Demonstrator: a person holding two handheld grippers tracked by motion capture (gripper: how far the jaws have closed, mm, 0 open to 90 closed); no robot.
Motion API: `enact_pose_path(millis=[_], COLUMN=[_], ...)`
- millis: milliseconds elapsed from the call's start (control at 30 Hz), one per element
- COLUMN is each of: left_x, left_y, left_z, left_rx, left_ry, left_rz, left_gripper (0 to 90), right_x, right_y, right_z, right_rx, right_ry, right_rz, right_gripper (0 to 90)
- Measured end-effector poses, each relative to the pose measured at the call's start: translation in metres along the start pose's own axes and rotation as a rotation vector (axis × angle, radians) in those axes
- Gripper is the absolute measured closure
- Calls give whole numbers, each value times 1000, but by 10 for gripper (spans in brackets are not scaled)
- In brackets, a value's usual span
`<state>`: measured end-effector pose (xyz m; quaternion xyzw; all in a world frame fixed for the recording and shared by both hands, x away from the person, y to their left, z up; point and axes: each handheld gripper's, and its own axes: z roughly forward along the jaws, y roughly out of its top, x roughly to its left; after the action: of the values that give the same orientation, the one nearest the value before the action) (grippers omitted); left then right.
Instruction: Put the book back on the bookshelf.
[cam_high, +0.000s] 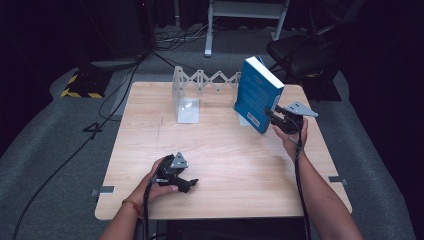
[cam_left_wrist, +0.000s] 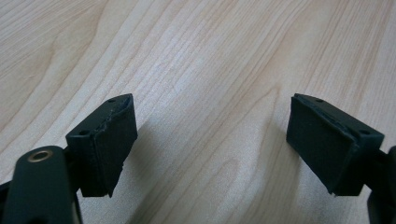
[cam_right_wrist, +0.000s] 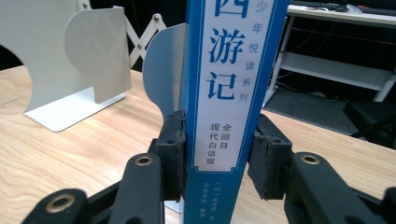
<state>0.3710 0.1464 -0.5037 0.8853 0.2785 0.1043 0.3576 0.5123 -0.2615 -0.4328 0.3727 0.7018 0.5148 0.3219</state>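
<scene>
At the far right of the table (cam_high: 225, 150), holding a blue book (cam_high: 257, 92) with the right gripper (cam_high: 276, 116): pinching the spine low down, with the pads (cam_right_wrist: 170, 154) pressing on the covers on either side, going by the right gripper view. Keeping it tilted, top leaning towards the far left, bottom edge down by the wood; whether resting on it or hanging just above, impossible to tell. Placing it just beside the right-hand plate (cam_right_wrist: 161, 70) of a folding book rack (cam_high: 215, 79); touching that plate or not, again impossible to tell. Leaving the rack's left plate (cam_high: 186, 102) well apart, further left along the far side.

At the near left, resting the left gripper (cam_high: 190, 184) low over the wood, jaws spread wide, with nothing between the pads (cam_left_wrist: 109, 140).

Judging from this: standing the book up in the rack, mid-step, not yet finishing. Calling next for tipping the book upright and easing it flat against the right plate, keeping the pinch firm until seating the bottom edge squarely. Risking a slide or a topple by letting go while leaning. Possibly needing the left gripper for steadying the book or pushing the left plate in.
</scene>
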Motion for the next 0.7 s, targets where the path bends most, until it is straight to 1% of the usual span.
enact_pose_path(millis=[100, 200, 233, 300, 367, 433, 500, 533, 567, 600, 700], left_x=[0, 0, 0, 0, 0, 0, 0, 0, 0, 0, 0], left_y=[0, 0, 0, 0, 0, 0, 0, 0, 0, 0, 0], left_z=[0, 0, 0, 0, 0, 0, 0, 0, 0, 0, 0], left_rx=[0, 0, 0, 0, 0, -1, 0, 0, 0, 0, 0], left_ry=[0, 0, 0, 0, 1, 0, 0, 0, 0, 2, 2], left_rz=[0, -1, -1, 0, 0, 0, 0, 0, 0, 0, -1], left_gripper=[168, 168, 168, 168, 168, 168, 168, 168, 168, 168, 167], right_x=[-1, -1, -1, -2, -3, -5, -6, -7, -7, -8, -8], right_y=[0, 1, 3, 4, 7, 8, 9, 9, 9, 8, 9], right_z=[0, -1, -3, -5, -9, -13, -16, -18, -18, -23, -28], right_rx=[6, 14, 27, 34, 44, 54, 75, 77, 77, 91, 117], right_ry=[-6, -1, 10, 42, 28, 43, 46, 46, 46, 46, 59], right_rz=[4, -3, -6, 3, -14, -5, -20, -31, -31, -26, -43], right_gripper=[608, 602, 577, 542, 518, 497, 474, 462, 462, 432, 388])
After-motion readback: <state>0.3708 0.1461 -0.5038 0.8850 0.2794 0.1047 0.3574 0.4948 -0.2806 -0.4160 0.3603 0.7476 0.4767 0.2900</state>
